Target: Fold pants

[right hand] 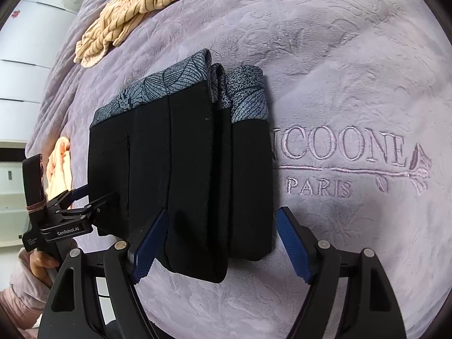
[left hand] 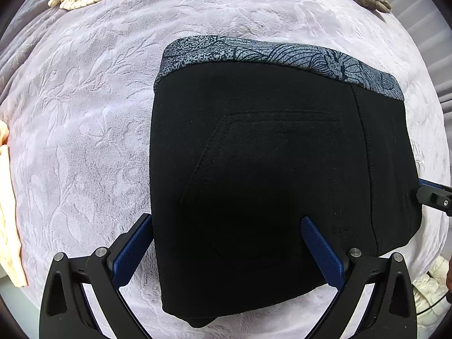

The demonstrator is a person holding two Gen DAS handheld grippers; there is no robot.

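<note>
Black pants folded on blanket.

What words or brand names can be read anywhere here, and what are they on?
"NCOONE" – embroidered on the lilac blanket; its start is hidden behind the folded black pants.
"PARIS" – embroidered just below it.
"GenRobot.AI" – on the left claw.
Small print on that claw's handle is too blurred to read.

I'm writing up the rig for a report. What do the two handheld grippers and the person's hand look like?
Both grippers are black frames with triangular cut-outs, round silver pivot pins and ribbed blue finger pads: the left gripper and the right gripper match. Seen from the right wrist camera, the left one carries white "GenRobot.AI" lettering and a rubber band round its handle. The hand is bare, with a pale pink sleeve.
</note>
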